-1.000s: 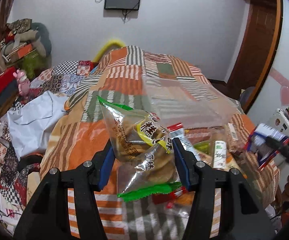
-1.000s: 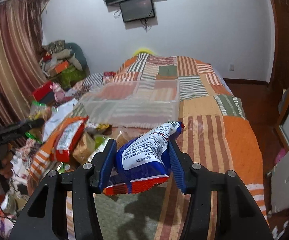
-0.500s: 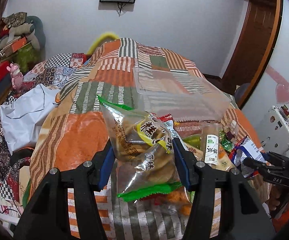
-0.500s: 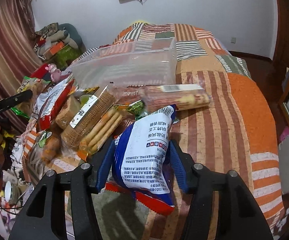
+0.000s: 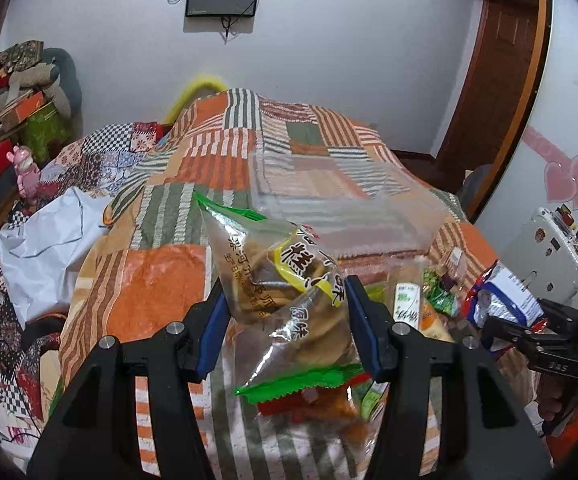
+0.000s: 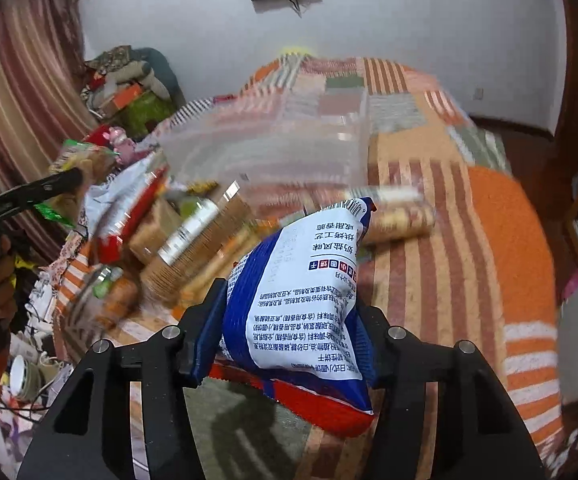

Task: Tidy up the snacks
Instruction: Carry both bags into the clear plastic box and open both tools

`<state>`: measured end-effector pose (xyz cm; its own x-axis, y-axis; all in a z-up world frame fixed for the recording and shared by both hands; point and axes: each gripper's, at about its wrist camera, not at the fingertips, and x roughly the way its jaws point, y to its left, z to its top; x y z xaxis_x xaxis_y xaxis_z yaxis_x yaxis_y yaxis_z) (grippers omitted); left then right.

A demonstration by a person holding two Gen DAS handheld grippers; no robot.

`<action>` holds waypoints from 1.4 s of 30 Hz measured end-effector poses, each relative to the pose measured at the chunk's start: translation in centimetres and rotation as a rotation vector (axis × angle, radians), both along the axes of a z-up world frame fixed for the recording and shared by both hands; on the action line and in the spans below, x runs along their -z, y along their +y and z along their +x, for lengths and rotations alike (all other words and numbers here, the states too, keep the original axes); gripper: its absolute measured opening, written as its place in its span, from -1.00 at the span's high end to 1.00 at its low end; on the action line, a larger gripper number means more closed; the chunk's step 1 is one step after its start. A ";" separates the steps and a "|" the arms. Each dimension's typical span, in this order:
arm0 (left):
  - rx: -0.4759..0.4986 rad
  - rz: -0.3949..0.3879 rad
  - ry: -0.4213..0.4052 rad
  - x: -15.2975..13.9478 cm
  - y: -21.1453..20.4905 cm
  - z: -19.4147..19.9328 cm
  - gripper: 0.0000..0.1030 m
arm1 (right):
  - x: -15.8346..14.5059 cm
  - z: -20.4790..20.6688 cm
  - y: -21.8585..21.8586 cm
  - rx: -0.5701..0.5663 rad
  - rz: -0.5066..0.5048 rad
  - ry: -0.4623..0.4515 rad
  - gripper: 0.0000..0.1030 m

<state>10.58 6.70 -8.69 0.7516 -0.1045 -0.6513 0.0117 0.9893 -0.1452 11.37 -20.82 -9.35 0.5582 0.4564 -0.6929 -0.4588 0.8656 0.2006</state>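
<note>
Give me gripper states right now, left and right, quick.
Left gripper: closed on the clear cookie bag, held above the bed.
Right gripper: closed on the blue-and-white snack bag.

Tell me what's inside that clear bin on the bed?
The clear bin looks empty: through its walls only the striped quilt shows. In the right view it is blurred, and its near bottom edge is hidden behind the snack pile.
</note>
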 end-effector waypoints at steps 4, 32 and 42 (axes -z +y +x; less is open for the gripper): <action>0.016 -0.002 -0.020 -0.9 -0.8 0.6 -0.07 | -2.5 0.4 0.3 -0.017 0.039 -0.067 0.00; 0.049 0.044 0.016 -1.8 -4.4 11.9 -0.07 | -5.3 11.0 5.6 -0.006 0.070 -0.165 0.00; 0.014 0.087 0.110 0.3 -4.2 17.9 -0.07 | -3.1 14.7 6.8 0.015 0.027 -0.082 0.00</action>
